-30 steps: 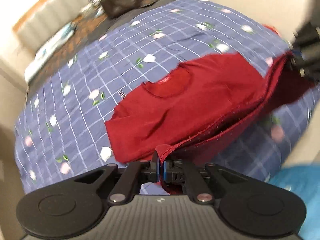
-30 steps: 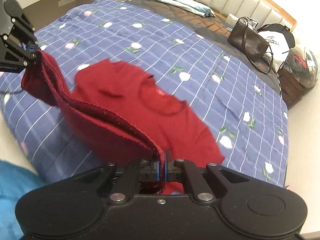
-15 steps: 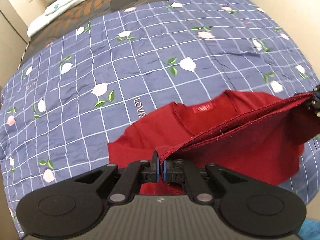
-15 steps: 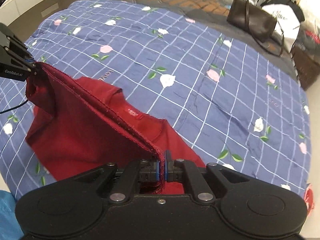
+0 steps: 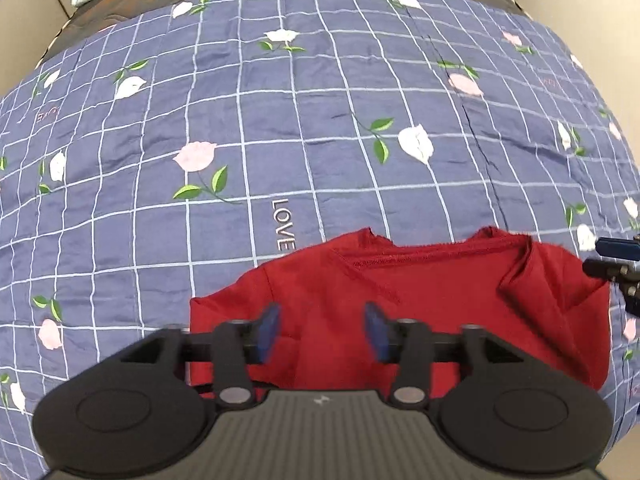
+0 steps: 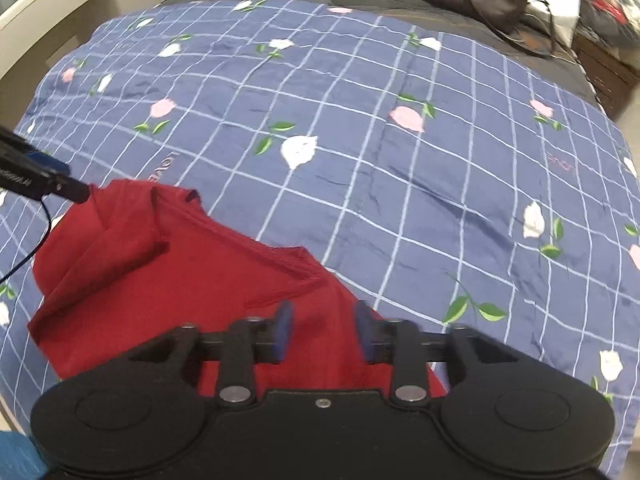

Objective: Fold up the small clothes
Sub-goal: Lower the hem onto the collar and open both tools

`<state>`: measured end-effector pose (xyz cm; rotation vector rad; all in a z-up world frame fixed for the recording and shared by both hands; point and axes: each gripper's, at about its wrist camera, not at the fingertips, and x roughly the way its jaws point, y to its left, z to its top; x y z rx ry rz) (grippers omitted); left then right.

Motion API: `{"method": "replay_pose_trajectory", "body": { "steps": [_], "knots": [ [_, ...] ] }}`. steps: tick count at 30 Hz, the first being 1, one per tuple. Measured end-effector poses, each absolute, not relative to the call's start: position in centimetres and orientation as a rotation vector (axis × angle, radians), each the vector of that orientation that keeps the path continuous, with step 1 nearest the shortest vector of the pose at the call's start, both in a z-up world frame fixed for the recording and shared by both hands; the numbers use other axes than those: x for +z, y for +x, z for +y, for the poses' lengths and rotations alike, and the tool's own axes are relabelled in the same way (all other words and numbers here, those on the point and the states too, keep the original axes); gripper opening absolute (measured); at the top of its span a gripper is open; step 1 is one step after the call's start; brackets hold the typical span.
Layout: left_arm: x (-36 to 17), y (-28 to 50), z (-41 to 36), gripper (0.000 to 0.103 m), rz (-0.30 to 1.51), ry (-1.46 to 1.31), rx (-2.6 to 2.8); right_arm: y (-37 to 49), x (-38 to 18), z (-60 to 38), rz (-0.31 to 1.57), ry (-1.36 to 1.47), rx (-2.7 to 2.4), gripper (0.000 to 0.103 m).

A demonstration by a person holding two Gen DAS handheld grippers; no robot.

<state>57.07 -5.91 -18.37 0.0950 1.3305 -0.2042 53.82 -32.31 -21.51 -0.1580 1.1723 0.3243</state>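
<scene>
Across the blue bedspread [image 5: 280, 128] lies my soft, limp red shirt [image 5: 400, 312]; my left gripper [image 5: 322, 330] and right gripper [image 6: 322, 330] gape wide and empty, and I'd pinch its side edges next.

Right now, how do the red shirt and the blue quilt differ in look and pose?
The red shirt is plain, the blue quilt checked with flowers. The shirt lies folded, with a crease, the quilt spread out under it. Both left tongs and right tongs are open above the shirt.

Left tongs [image 5: 322, 330] gape empty over the folded red shirt [image 5: 420, 304] on the floral quilt [image 5: 280, 112].
</scene>
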Motion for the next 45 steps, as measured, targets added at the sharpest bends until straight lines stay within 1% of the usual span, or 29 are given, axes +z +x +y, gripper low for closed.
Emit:
{"method": "replay_pose_trajectory", "body": {
  "steps": [2, 3, 4, 5, 8, 9, 12, 14, 15, 16, 18, 19, 20, 21, 22, 24, 28, 32, 34, 37, 39, 41, 42, 43, 44, 45],
  "knots": [
    [-18.4, 56.8, -5.7, 0.077, 1.310, 0.089, -0.185, 53.3, -21.7, -32.6, 1.166, -0.141, 0.311, 0.058],
    [-18.4, 56.5, -5.6, 0.080, 1.297, 0.089, -0.174, 52.8, -22.0, -32.7, 1.171, -0.130, 0.306, 0.064],
    [-18.7, 56.0, -5.6, 0.087, 1.286, 0.094, -0.164, 52.3, -22.4, -32.7, 1.177, -0.125, 0.305, 0.067],
    [-19.0, 55.5, -5.6, 0.089, 1.285, 0.101, -0.158, 51.5, -22.9, -32.6, 1.185, -0.123, 0.307, 0.069],
    [-21.0, 53.6, -6.5, 0.088, 1.326, 0.162, -0.160, 49.1, -24.8, -31.9, 1.227, -0.144, 0.319, 0.069],
    [-22.0, 52.7, -7.0, 0.088, 1.344, 0.203, -0.154, 48.3, -25.5, -31.6, 1.243, -0.156, 0.320, 0.067],
    [-24.4, 50.8, -8.3, 0.081, 1.383, 0.327, -0.137, 46.2, -27.2, -30.6, 1.264, -0.200, 0.323, 0.061],
    [-25.7, 49.9, -9.0, 0.073, 1.396, 0.396, -0.115, 45.4, -27.8, -30.0, 1.251, -0.240, 0.321, 0.060],
    [-26.1, 49.7, -9.2, 0.071, 1.397, 0.416, -0.103, 45.2, -28.0, -29.7, 1.241, -0.259, 0.321, 0.059],
    [-26.5, 49.7, -9.4, 0.066, 1.399, 0.434, -0.086, 45.2, -28.2, -29.5, 1.231, -0.274, 0.321, 0.057],
    [-26.9, 49.9, -9.3, 0.050, 1.399, 0.447, -0.054, 45.4, -28.7, -29.5, 1.219, -0.302, 0.309, 0.046],
    [-26.9, 50.2, -9.3, 0.033, 1.394, 0.442, -0.041, 45.8, -29.0, -29.5, 1.220, -0.310, 0.298, 0.042],
    [-26.7, 50.4, -9.1, 0.019, 1.395, 0.430, -0.033, 46.2, -29.2, -29.7, 1.223, -0.303, 0.280, 0.030],
    [-26.5, 50.7, -8.9, 0.013, 1.393, 0.403, -0.023, 46.6, -29.2, -30.0, 1.226, -0.287, 0.263, 0.015],
    [-26.0, 51.1, -8.4, 0.009, 1.383, 0.357, -0.013, 47.0, -29.1, -30.5, 1.229, -0.258, 0.248, 0.010],
    [-25.1, 51.6, -7.3, 0.007, 1.360, 0.284, 0.005, 47.5, -28.5, -31.8, 1.227, -0.166, 0.216, 0.006],
    [-23.6, 51.8, -4.4, 0.005, 1.324, 0.112, 0.050, 47.9, -27.3, -35.0, 1.208, -0.021, 0.123, 0.005],
    [-23.7, 52.1, -2.0, 0.005, 1.338, 0.009, 0.110, 48.0, -27.2, -38.3, 1.231, 0.173, 0.037, 0.006],
    [-24.0, 52.3, -1.1, 0.006, 1.357, -0.054, 0.142, 48.1, -27.5, -39.4, 1.242, 0.260, -0.008, 0.007],
    [-24.1, 52.6, 0.1, 0.014, 1.382, -0.131, 0.207, 48.4, -27.7, -40.4, 1.249, 0.299, -0.109, 0.012],
    [-23.9, 52.7, 0.7, 0.021, 1.381, -0.146, 0.255, 48.6, -27.4, -40.9, 1.240, 0.272, -0.167, 0.017],
    [-23.4, 52.5, 1.3, 0.041, 1.368, -0.150, 0.292, 48.6, -27.1, -41.2, 1.235, 0.251, -0.184, 0.020],
    [-23.1, 52.4, 1.6, 0.046, 1.355, -0.148, 0.309, 48.5, -26.8, -41.3, 1.230, 0.241, -0.184, 0.021],
    [-22.8, 52.3, 1.8, 0.056, 1.349, -0.145, 0.318, 48.3, -26.6, -41.4, 1.226, 0.226, -0.181, 0.023],
    [-22.5, 52.1, 2.1, 0.064, 1.344, -0.141, 0.326, 48.1, -26.3, -41.3, 1.223, 0.205, -0.179, 0.028],
    [-22.2, 51.9, 2.3, 0.068, 1.338, -0.134, 0.340, 47.8, -26.0, -41.2, 1.219, 0.192, -0.176, 0.036]
  ]
}}
